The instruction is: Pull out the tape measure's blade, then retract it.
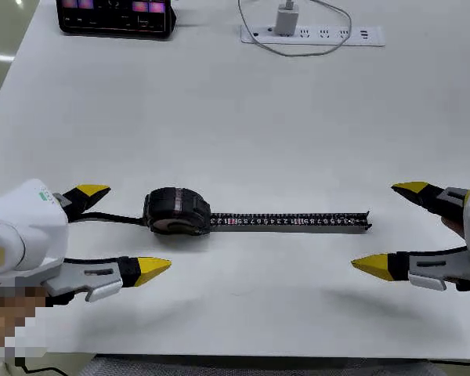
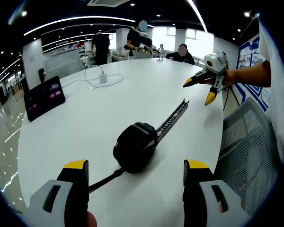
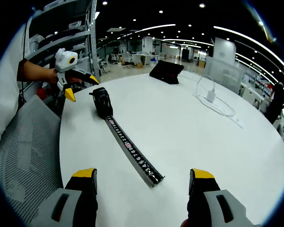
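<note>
Both grippers are hanging wide open right now, with nothing in either one. I'm holding the left gripper (image 1: 124, 229) just behind the case (image 1: 176, 211) and the right gripper (image 1: 392, 227) just past the tip (image 1: 366, 221) of the blade (image 1: 290, 221). So the whole thing is lying on the table (image 1: 243, 117) between them, touching neither.

The blade is sitting pulled out, flat, numbers up, so I'm guessing the pull-out half is done and the retract is what's left. What matters for that is the long axis. It's running straight across in front of me, case to my left and tip to my right, pretty much on the line from one gripper to the other. In the left gripper view the case is sitting dead centre between my jaws, blade pointing away toward the other gripper. In the right gripper view the tip is lying just ahead of the gap between my jaws, blade running off to the case.

So the left one is nearer the case and the right one nearer the tip. The strap (image 1: 117, 218) is trailing from the case toward my left gripper, close by one jaw, so I'm thinking it could snag if I close on the case. I can't tell whether the lock is on.
</note>
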`<action>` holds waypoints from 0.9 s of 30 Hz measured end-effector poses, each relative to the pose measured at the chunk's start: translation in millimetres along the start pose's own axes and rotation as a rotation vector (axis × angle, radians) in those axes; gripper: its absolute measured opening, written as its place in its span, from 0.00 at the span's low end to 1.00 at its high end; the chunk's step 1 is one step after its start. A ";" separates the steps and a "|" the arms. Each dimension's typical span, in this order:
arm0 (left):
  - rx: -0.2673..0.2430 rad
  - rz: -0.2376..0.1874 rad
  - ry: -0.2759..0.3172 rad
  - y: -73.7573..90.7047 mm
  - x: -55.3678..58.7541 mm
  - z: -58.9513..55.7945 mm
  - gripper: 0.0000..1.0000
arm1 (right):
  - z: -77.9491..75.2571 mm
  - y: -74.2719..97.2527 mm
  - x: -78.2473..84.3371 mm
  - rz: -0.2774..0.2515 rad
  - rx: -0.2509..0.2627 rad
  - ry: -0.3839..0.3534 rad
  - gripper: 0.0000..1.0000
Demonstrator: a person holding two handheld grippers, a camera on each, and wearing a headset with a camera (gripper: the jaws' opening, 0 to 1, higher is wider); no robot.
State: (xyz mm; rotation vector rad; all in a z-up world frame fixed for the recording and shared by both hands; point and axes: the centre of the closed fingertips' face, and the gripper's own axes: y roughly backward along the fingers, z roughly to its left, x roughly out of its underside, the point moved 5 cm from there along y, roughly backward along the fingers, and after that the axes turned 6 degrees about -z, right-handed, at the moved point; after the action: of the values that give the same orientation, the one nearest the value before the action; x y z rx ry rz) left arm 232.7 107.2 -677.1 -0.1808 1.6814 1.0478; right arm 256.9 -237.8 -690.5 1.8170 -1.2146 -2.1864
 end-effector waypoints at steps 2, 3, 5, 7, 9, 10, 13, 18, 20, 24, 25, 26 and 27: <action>-0.003 -0.008 0.006 1.0 2.2 -2.9 0.80 | 2.3 -0.3 1.0 -0.006 0.006 -0.007 0.79; -0.009 -0.010 0.009 1.7 2.8 -3.2 0.81 | 3.8 -0.3 1.5 -0.008 0.006 -0.013 0.79; -0.013 -0.017 0.023 3.9 4.1 -4.3 0.81 | 6.5 0.1 3.3 -0.009 0.012 -0.013 0.80; -0.013 -0.024 0.029 5.9 5.7 -5.6 0.82 | 9.1 0.8 4.4 -0.013 0.013 -0.020 0.80; -0.015 -0.027 0.035 7.3 7.6 -6.4 0.83 | 10.7 1.4 6.0 -0.015 0.017 -0.024 0.82; -0.016 -0.027 0.038 7.8 8.4 -6.8 0.83 | 11.1 1.5 6.8 -0.017 0.018 -0.027 0.82; -0.024 -0.037 0.048 9.8 10.4 -8.3 0.84 | 12.3 1.6 10.1 -0.023 0.024 -0.037 0.83; -0.026 -0.034 0.064 11.9 15.6 -11.3 0.85 | 15.8 3.6 14.6 -0.029 0.031 -0.056 0.85; -0.024 -0.035 0.066 13.1 17.6 -13.1 0.85 | 17.0 4.4 16.7 -0.034 0.031 -0.066 0.86; -0.021 -0.027 0.080 14.4 25.6 -15.6 0.86 | 20.5 5.5 19.9 -0.037 0.027 -0.083 0.88; -0.022 -0.021 0.079 14.9 27.4 -16.0 0.86 | 21.0 5.9 20.6 -0.036 0.028 -0.084 0.88; -0.022 -0.021 0.085 15.8 28.6 -16.5 0.86 | 21.6 6.6 21.6 -0.035 0.030 -0.085 0.88; -0.022 -0.022 0.089 16.4 29.2 -17.1 0.86 | 21.8 7.0 22.2 -0.035 0.031 -0.087 0.88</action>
State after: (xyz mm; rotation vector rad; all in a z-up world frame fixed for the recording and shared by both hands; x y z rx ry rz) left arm 199.5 115.8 -692.3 -0.2629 1.7446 1.0560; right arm 228.6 -242.1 -704.4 1.7853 -1.2486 -2.3013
